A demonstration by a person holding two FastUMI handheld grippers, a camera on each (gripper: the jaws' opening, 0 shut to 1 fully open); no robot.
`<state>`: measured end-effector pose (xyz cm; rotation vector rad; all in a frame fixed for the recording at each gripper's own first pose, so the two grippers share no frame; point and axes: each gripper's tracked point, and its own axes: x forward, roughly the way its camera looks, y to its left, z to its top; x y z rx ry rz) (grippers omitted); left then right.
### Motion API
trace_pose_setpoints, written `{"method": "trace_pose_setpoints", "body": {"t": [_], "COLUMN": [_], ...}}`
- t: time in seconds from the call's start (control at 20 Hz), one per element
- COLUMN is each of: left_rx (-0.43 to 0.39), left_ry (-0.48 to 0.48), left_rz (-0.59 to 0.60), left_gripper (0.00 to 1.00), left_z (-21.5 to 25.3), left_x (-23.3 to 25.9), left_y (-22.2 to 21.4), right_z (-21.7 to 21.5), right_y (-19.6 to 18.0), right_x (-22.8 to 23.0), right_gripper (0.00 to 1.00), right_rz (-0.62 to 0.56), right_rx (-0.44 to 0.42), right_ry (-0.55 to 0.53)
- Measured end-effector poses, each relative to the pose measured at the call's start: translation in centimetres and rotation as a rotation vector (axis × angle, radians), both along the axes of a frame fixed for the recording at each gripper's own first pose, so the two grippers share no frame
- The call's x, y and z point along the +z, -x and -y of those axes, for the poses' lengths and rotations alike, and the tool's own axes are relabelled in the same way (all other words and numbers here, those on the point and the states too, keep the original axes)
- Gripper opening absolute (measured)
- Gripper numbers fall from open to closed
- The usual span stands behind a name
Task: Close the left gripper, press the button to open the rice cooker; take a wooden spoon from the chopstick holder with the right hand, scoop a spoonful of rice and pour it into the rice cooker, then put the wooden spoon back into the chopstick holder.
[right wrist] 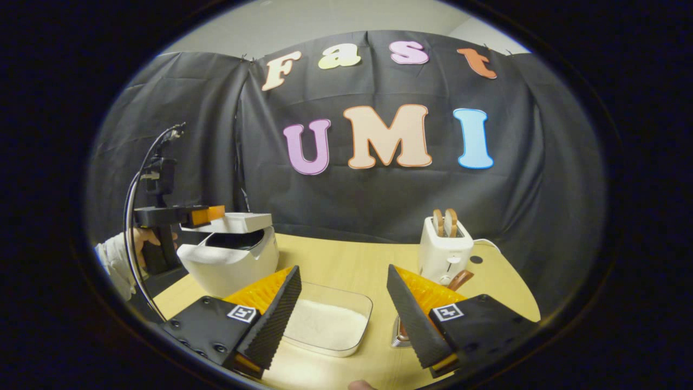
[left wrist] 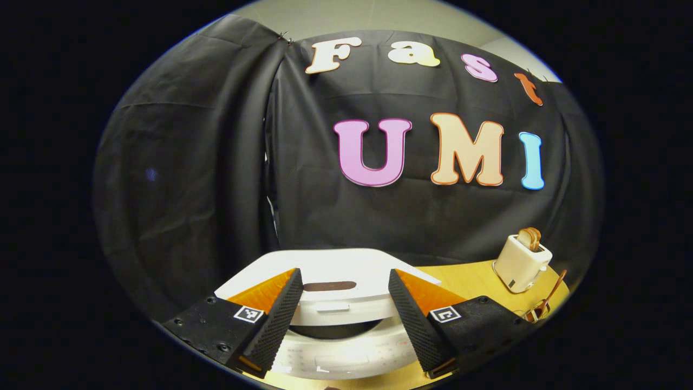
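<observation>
Rice cooker (right wrist: 230, 260) sits at the left of the wooden table (right wrist: 346, 268), lid (right wrist: 238, 222) lifted partway, dark gap showing under it. Right gripper view, near to far: right gripper (right wrist: 342, 311) hovers low over the table with jaws wide apart, holding nothing; clear tray of rice (right wrist: 327, 325) lies between its fingers, just right of the cooker; chopstick holder (right wrist: 399, 337) is mostly hidden behind the right finger, wooden spoon (right wrist: 460, 279) handle poking up out of it; white toaster (right wrist: 445, 252) with two slices stands behind that, near the black cloth wall (right wrist: 541, 206). Left gripper (right wrist: 208, 215) shows far left in this view, held by a hand (right wrist: 142, 238) in a white sleeve, its fingers level with the lid's front edge; contact can't be judged. Left gripper view: left gripper (left wrist: 345, 309) jaws spread apart, straddling the cooker (left wrist: 341, 346) front without touching it; lid (left wrist: 330, 271) rim sits between the fingertips, control panel below. Toaster (left wrist: 521, 262) and spoon handle (left wrist: 549, 298) sit far right on the table (left wrist: 471, 281).
</observation>
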<state>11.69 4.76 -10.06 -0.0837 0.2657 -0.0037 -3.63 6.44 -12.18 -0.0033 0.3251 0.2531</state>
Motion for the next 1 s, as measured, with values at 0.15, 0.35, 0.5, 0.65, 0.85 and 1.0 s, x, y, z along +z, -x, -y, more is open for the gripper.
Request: {"method": "trace_pose_setpoints", "body": {"t": [0.15,0.35,0.5,0.65,0.85,1.0], "left_rx": [0.0,0.004,0.002,0.007,0.016,0.007], "left_ry": [0.001,-0.002,-0.022,-0.025,-0.017,-0.004], "left_rz": [-0.051,-0.074,-0.136,-0.128,-0.165,-0.144], "left_gripper": [0.95,0.95,0.95,0.99,0.96,0.97], "left_z": [0.0,-0.2,-0.2,-0.4,0.1,0.1], "left_x": [-2.3,-3.8,-6.2,-6.3,-7.0,-6.5], "left_y": [0.4,0.6,0.8,1.0,1.2,1.2], "right_z": [0.0,0.2,0.2,0.0,-0.4,-0.7], "right_y": [0.1,0.4,0.6,0.8,1.1,1.3], "right_x": [0.0,-0.1,-0.4,-0.3,-0.5,0.1], "right_gripper": [1.0,1.0,1.0,1.0,1.0,1.0], "right_rz": [-0.003,-0.004,-0.006,-0.008,-0.013,0.002], "right_rx": [0.004,0.0,-0.007,-0.009,-0.002,0.004], "right_ry": [0.003,0.009,0.008,0.006,0.003,-0.007]}}
